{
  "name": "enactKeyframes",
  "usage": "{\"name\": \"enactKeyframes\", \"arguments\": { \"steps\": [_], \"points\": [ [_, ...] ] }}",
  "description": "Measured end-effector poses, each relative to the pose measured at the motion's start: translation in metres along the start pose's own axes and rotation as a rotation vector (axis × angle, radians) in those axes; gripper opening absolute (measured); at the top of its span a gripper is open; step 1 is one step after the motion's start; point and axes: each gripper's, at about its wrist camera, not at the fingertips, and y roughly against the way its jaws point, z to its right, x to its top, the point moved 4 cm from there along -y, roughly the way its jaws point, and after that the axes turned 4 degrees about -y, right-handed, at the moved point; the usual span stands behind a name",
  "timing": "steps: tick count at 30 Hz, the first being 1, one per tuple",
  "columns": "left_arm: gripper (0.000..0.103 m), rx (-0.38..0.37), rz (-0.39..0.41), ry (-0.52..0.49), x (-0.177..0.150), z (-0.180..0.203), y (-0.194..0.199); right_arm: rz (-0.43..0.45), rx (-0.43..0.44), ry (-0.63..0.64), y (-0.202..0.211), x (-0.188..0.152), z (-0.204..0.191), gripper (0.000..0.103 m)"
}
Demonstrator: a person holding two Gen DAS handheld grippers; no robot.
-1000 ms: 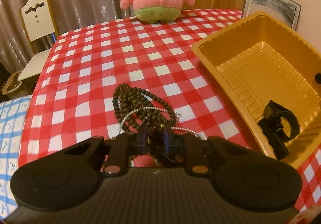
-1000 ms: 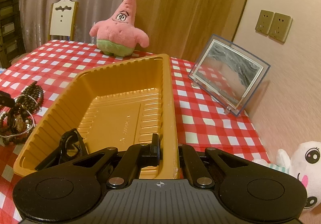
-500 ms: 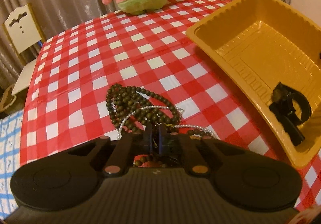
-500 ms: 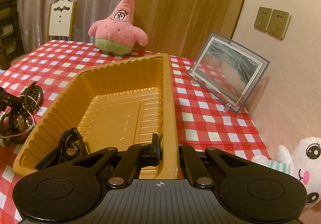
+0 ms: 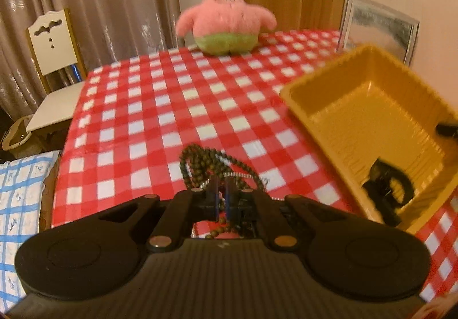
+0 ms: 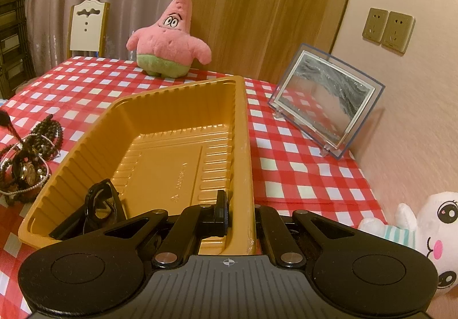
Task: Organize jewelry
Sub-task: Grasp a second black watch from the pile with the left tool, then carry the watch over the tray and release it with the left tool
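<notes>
Left gripper (image 5: 221, 198) nearly closed, jaws pinching tangle of dark brown bead strings (image 5: 200, 161) with pearl-like silver chain (image 6: 25, 190) and round-faced wristwatch (image 6: 27, 173); pile sits on red-and-white checked table (image 5: 160, 107), just left of orange ribbed plastic tray (image 6: 183, 118). Right gripper (image 6: 237, 219) clamped on tray's near right rim, one finger inside, other outside. Black strap watch (image 6: 100, 204) lies in tray's near left corner. Pink star-shaped plush toy (image 6: 169, 41) at table's far edge.
</notes>
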Motion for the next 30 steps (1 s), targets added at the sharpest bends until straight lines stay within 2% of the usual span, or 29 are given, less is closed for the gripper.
{"name": "enactKeyframes", "arguments": {
  "steps": [8,15,22,30],
  "points": [
    [0.003,-0.015,0.097,0.018,0.028,0.000,0.038,0.003,0.002,0.001,0.001,-0.002,-0.002,0.003],
    [0.003,-0.067,0.164,0.029,0.046,0.014,0.059,0.007,0.005,0.004,0.003,0.000,-0.004,0.003],
    [0.003,-0.113,0.191,0.017,0.054,0.034,0.069,0.011,0.006,0.005,0.005,0.002,-0.006,0.003],
    [0.003,-0.209,0.200,0.001,0.061,0.068,0.068,0.010,0.006,0.006,0.005,0.004,-0.005,0.003]
  ]
}}
